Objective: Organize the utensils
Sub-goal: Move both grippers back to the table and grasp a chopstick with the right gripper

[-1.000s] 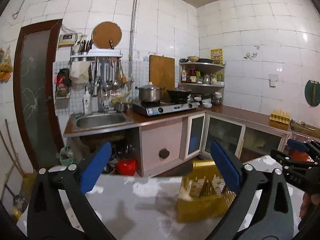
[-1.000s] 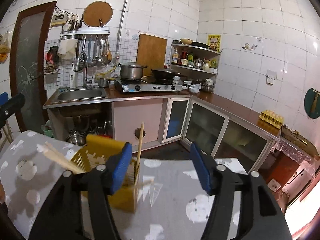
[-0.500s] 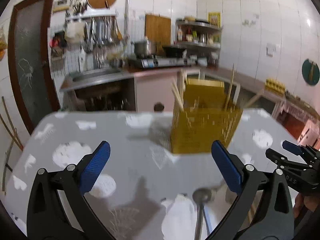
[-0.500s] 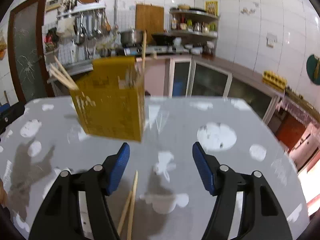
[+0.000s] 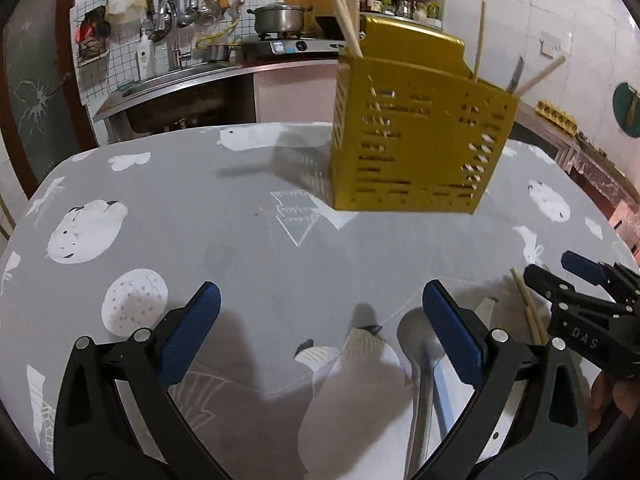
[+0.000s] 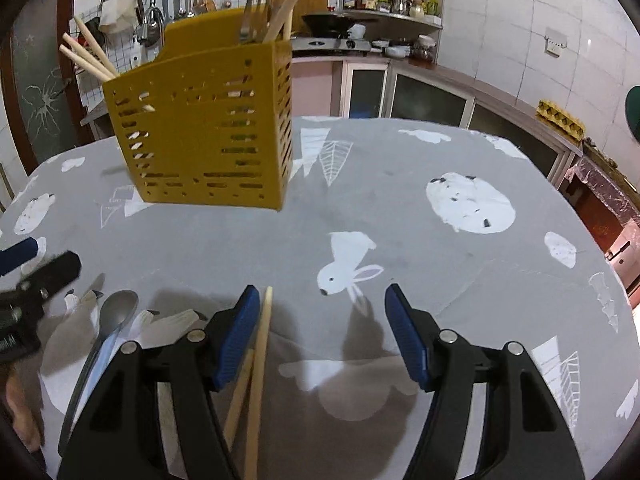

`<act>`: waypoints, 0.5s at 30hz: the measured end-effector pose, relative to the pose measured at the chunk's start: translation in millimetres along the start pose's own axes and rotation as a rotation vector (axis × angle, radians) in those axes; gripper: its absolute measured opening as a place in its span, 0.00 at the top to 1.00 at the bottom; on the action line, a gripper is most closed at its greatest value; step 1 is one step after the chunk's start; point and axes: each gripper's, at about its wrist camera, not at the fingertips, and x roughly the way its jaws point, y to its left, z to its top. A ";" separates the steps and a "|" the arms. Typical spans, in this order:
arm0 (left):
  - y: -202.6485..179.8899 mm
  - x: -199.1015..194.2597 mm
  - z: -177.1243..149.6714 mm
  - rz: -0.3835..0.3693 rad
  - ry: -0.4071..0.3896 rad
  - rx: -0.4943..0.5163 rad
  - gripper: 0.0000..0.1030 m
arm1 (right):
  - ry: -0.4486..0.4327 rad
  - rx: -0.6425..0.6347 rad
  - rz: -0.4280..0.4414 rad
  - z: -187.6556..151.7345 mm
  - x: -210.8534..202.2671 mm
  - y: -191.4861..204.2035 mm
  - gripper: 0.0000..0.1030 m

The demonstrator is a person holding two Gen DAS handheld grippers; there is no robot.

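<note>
Your left fingers point(image 5: 320, 334) are wide open and hold nothing. A spoon point(image 5: 416, 334) lies by the right one. Your right fingers point(image 6: 322, 334) are open and empty too, with chopsticks point(image 6: 262, 338) beside the left one. Farther off, the yellow basket point(image 5: 416, 140) stands on the grey worktop point(image 5: 240, 240), with sticks inside.

I see white-tiled walls point(image 6: 500, 12), brown countertop point(image 6: 480, 88) with glass-door cabinets point(image 6: 424, 100), steel sink point(image 5: 168, 80), gas stove point(image 5: 288, 45).
</note>
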 end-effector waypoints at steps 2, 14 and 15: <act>-4.3 1.8 -2.3 0.007 0.004 0.022 0.05 | 0.026 -0.014 -0.004 -0.7 5.1 4.4 0.38; -23.0 12.1 -6.3 0.033 0.062 0.112 0.05 | 0.057 -0.021 0.041 -2.3 10.0 6.9 0.75; -24.2 11.7 -6.7 0.024 0.064 0.116 0.05 | 0.057 -0.022 0.046 -2.8 9.4 6.8 0.77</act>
